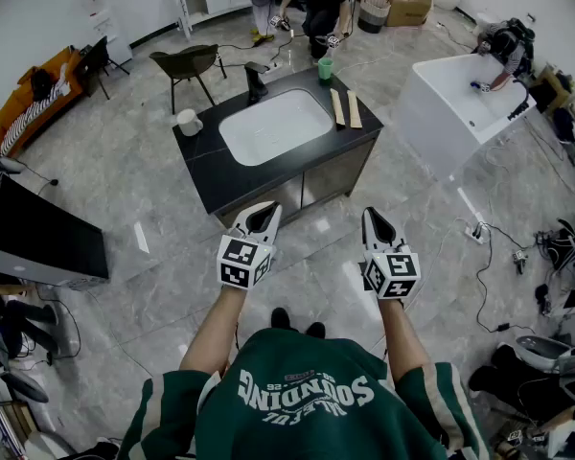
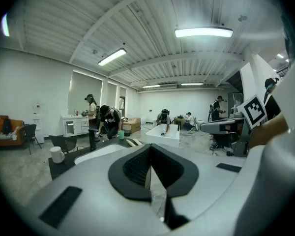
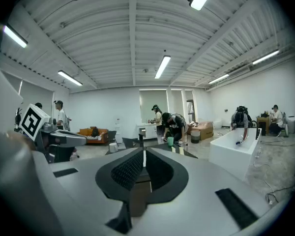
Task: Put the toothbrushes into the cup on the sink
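While the person in a green sweatshirt point(image 1: 307, 405) stands on the grey marble floor point(image 1: 153, 286), well short of the sink unit, both grippers are held out low over the floor, side by side and apart from each other. To the far right stands a white bathtub point(image 1: 441, 113). At the middle is the sink unit, whose black worktop point(image 1: 201, 161) surrounds a white basin point(image 1: 273, 127). A dark chair point(image 1: 187, 63) stands beyond its far left side. The left gripper point(image 1: 273, 206) has its jaws pressed together at the tips with nothing between them, as the left gripper view shows. The right gripper point(image 1: 368, 212) likewise has its jaws closed on nothing. A black faucet point(image 1: 256, 80) rises at the far left rim of the basin. A white mug point(image 1: 188, 122) stands on the left end of the worktop, well apart from the rest. A green cup point(image 1: 326, 68) stands upright at the far edge of the worktop. The two pale toothbrushes point(image 1: 337, 107) lie flat on the worktop just right of the basin. They lie side by side, near the green cup, not in it, and far from both grippers.
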### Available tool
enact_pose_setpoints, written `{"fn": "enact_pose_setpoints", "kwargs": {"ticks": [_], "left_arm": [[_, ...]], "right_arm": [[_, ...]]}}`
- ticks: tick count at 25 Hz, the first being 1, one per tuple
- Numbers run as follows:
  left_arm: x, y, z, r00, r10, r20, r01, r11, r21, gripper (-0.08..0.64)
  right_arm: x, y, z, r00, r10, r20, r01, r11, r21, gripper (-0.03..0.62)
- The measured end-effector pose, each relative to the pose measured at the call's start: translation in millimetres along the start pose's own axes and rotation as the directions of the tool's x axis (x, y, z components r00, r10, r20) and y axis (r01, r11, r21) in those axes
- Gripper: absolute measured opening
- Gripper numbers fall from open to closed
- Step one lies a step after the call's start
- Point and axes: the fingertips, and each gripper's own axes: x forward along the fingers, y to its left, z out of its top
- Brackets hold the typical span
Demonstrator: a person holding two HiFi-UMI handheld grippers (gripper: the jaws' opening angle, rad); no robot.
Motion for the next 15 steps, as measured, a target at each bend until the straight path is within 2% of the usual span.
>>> {"fn": "enact_pose_setpoints", "kwargs": {"ticks": [15], "left_arm": [[2, 2, -1, 1.0, -0.023, 0.005, 0.023, 1.0, 0.0, 0.011]], "right_arm": [[5, 18, -3, 1.0, 0.024, -0.019, -0.025, 1.0, -0.017, 0.043]]}}
